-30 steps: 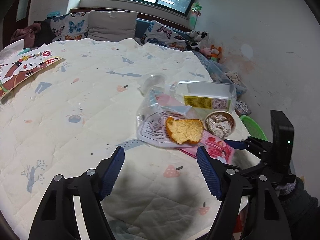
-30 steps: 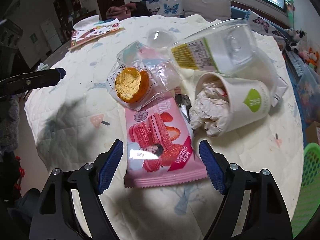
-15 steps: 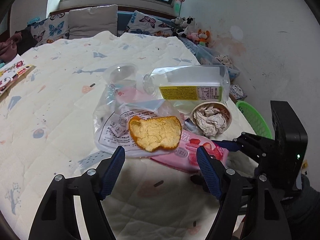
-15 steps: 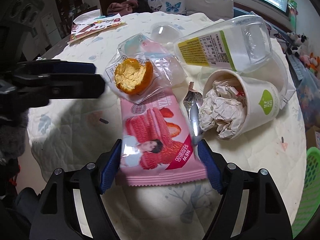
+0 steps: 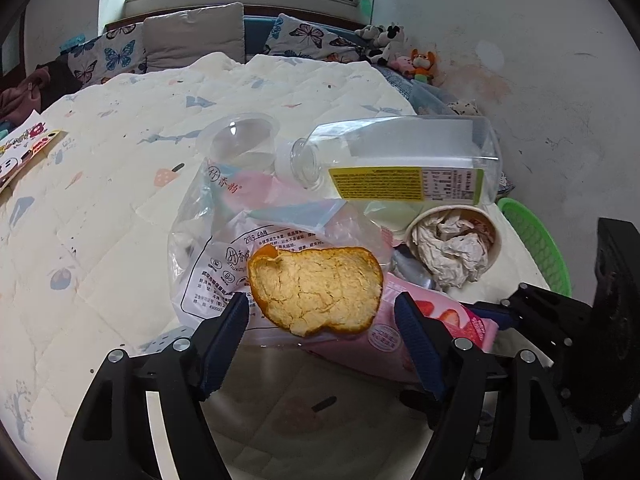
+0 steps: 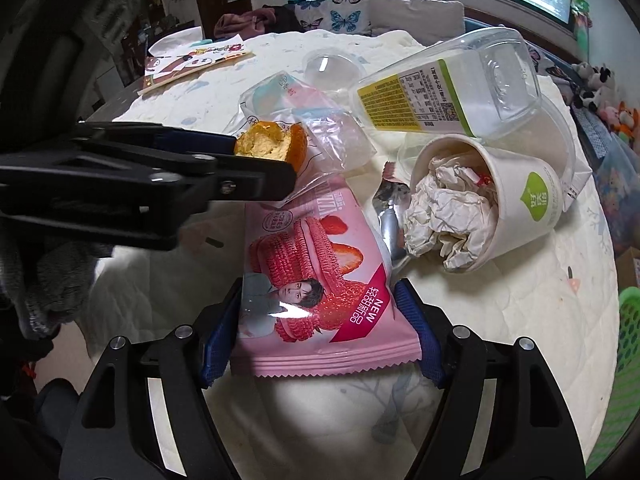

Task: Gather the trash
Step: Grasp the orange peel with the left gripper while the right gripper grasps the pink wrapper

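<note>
An orange peel (image 5: 316, 290) lies on a clear plastic bag (image 5: 224, 240). My left gripper (image 5: 322, 326) is open, its fingers either side of the peel's near edge. A pink snack wrapper (image 6: 316, 292) lies flat on the quilted table; my right gripper (image 6: 320, 332) is open with its fingers either side of the wrapper's near end. A paper cup (image 6: 512, 196) stuffed with crumpled paper lies on its side. An empty clear bottle (image 6: 452, 88) with a yellow label and a clear dome lid (image 5: 240, 140) lie behind. The left gripper also shows in the right wrist view (image 6: 256, 160).
A green basket (image 5: 536, 244) stands off the table's right edge, also in the right wrist view (image 6: 628, 356). A printed booklet (image 6: 192, 60) lies at the far left. Cushions and soft toys line the back wall.
Both grippers have moved forward: the left up to the orange peel, the right up to the pink wrapper. Both stay open. The trash has not moved.
</note>
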Demonstrator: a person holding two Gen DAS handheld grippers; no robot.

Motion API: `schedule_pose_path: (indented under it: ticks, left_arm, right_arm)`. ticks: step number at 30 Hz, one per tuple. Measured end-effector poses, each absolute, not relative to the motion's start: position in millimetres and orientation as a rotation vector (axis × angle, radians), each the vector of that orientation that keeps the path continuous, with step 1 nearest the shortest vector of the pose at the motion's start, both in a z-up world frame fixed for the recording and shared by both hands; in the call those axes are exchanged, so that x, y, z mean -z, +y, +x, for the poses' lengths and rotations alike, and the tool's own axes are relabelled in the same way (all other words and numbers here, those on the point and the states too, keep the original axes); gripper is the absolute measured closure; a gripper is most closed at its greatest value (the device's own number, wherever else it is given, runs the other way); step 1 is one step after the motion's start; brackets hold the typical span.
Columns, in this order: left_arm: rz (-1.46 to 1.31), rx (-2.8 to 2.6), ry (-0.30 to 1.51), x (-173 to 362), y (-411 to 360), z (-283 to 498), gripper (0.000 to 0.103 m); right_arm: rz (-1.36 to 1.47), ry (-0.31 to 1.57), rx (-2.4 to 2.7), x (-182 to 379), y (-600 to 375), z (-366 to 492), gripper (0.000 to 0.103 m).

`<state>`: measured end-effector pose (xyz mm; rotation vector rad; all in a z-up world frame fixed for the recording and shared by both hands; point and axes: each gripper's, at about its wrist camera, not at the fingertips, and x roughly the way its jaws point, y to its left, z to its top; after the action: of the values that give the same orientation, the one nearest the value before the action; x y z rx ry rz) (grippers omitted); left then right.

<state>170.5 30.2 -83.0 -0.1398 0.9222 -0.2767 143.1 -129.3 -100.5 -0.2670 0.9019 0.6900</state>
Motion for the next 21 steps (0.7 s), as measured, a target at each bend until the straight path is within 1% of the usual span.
schedule_pose_path:
  ticks: [6,8,11,14,21]
  left_arm:
    - [-0.127,0.254,0.933,90,30,172,0.045]
    - [-0.113,0.253,0.923,90,28,170,0.053]
    - [-0.111,0.255,0.906,87,28,167,0.060]
    - [-0.107,0.259,0.893,82,29,161,0.065]
    - [-0.124,0.278,0.863,68,35,141,0.068]
  right_arm:
    - [-0.252,0.901,-0.688,99,-135,135,0.030]
    - [-0.249,0.899,-0.683,98,-138,132,0.030]
    - [-0.238,0.898,-0.676,96,-143,127,0.030]
    - [-0.232,0.897,-0.668,93,-149,121,0.030]
    - [-0.179,0.891,-0.671,83,-171,104,0.030]
